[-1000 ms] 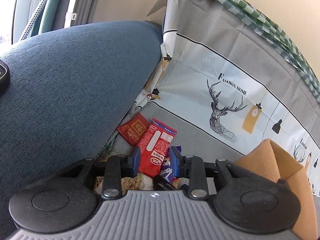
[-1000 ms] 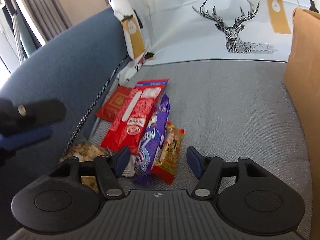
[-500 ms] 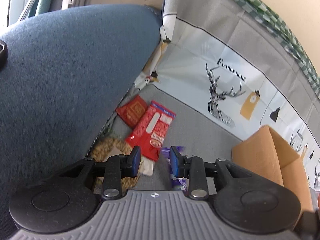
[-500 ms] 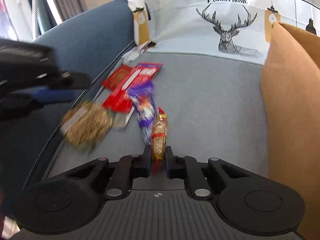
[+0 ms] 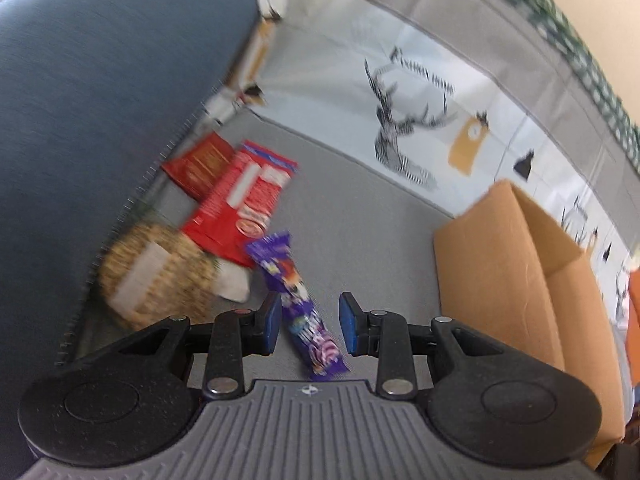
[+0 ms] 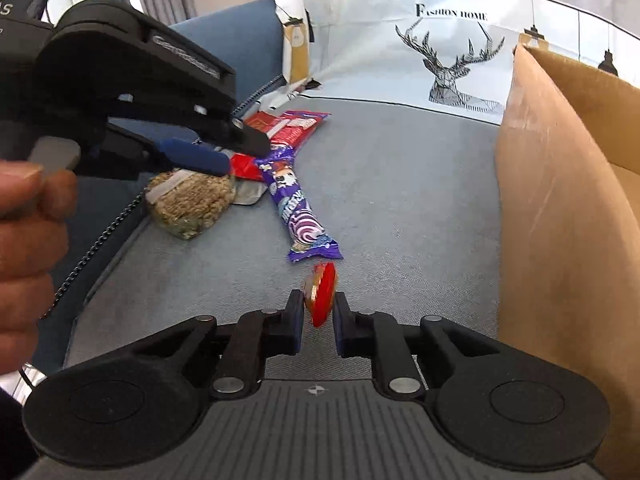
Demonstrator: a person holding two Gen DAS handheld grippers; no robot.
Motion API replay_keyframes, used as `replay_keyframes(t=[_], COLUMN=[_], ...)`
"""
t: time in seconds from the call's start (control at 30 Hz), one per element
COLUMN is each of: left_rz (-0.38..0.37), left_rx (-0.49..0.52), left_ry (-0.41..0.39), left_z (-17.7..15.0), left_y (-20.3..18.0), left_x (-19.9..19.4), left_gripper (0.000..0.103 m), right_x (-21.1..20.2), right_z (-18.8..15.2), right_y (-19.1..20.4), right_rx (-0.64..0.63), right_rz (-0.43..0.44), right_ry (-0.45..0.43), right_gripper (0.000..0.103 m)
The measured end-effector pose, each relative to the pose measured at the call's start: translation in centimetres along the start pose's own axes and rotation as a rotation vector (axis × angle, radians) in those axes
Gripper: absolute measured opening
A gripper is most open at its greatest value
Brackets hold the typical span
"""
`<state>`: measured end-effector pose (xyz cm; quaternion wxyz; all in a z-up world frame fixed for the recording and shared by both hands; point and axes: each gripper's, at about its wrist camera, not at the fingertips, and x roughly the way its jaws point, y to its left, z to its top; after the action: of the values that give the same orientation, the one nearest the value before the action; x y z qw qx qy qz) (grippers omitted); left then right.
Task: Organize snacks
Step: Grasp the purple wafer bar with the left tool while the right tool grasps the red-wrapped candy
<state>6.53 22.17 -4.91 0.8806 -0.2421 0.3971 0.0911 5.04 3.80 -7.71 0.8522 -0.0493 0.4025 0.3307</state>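
My right gripper [image 6: 317, 312] is shut on a small red-wrapped snack bar [image 6: 320, 294], seen end-on and lifted off the grey cushion. A purple snack pack [image 6: 298, 210] lies on the cushion just ahead of it; it also shows in the left wrist view [image 5: 298, 300]. My left gripper [image 5: 308, 320] is open above the purple pack, jaws on either side of it, not touching. A long red pack [image 5: 244, 204], a small dark-red packet [image 5: 202, 162] and a round grain cake [image 5: 160, 276] lie by the blue armrest.
An open cardboard box [image 6: 568, 216] stands at the right; it also shows in the left wrist view [image 5: 516, 276]. The blue sofa armrest [image 5: 92, 92] rises at the left. A deer-print cloth [image 6: 452, 52] covers the backrest. The left gripper's body [image 6: 132, 92] hangs over the grain cake.
My right gripper closed on the red-wrapped bar and pulled it back up off the cushion, away from the pile. My left gripper pulled back and up; the purple pack now lies stretched out alone.
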Motion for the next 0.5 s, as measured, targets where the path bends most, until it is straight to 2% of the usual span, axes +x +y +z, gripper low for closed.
replay_keyframes(t=[0.17,0.5], left_rz=[0.042,0.137], left_rx=[0.010,0.059], left_ry=[0.056,0.127], left_z=[0.0,0.2], left_y=[-1.0,-2.2], left_x=[2.3,6.3], left_gripper=[0.034,0.035], right_x=[1.2,2.3], right_z=[0.3,0.6], right_y=[-0.4,-0.3], right_rx=[0.009,-0.019], right_rz=[-0.019,-0.007], right_ry=[0.026,0.061], right_gripper=[0.027,0.026])
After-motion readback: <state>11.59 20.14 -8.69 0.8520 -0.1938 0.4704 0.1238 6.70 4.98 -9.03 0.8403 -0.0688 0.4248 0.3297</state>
